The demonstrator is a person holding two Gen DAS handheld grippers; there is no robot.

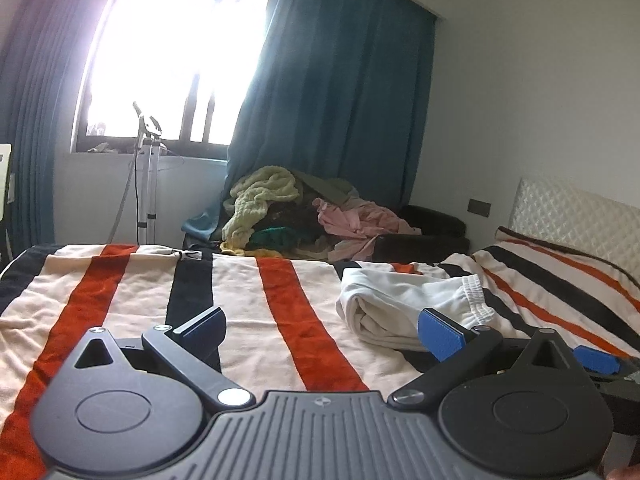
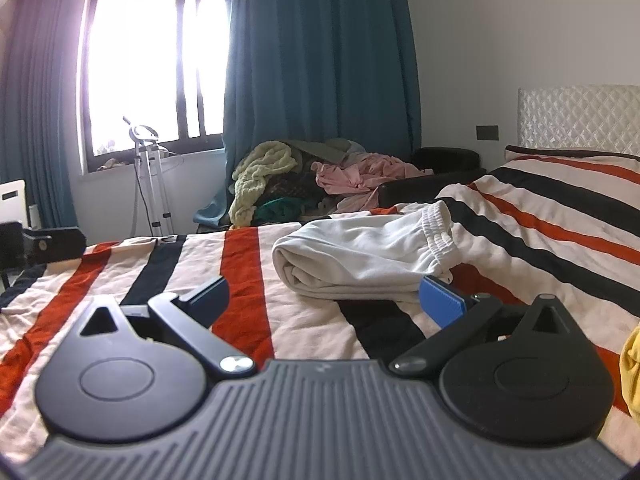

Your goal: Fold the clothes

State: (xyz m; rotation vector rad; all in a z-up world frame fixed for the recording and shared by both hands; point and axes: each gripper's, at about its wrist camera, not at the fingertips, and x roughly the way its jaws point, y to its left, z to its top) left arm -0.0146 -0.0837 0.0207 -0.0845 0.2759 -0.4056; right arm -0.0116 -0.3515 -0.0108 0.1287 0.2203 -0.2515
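A folded white garment (image 1: 404, 300) with an elastic waistband lies on the striped bed cover (image 1: 140, 304). My left gripper (image 1: 322, 330) hovers low over the bed, open and empty, the garment just beyond its right blue finger pad (image 1: 440, 334). In the right wrist view the same white garment (image 2: 360, 252) sits straight ahead of my right gripper (image 2: 324, 300), which is open with nothing between its fingers; its right pad (image 2: 442, 300) is close to the garment's near edge. The right gripper's blue pad (image 1: 596, 360) shows at the left view's right edge.
A heap of unfolded clothes (image 2: 312, 180), yellow-green, pink and dark, is piled past the bed's far edge below teal curtains (image 2: 316, 52). A garment steamer stand (image 2: 150, 176) is by the window. A quilted headboard (image 2: 576, 120) stands right. Yellow cloth (image 2: 630, 368) shows at the right edge.
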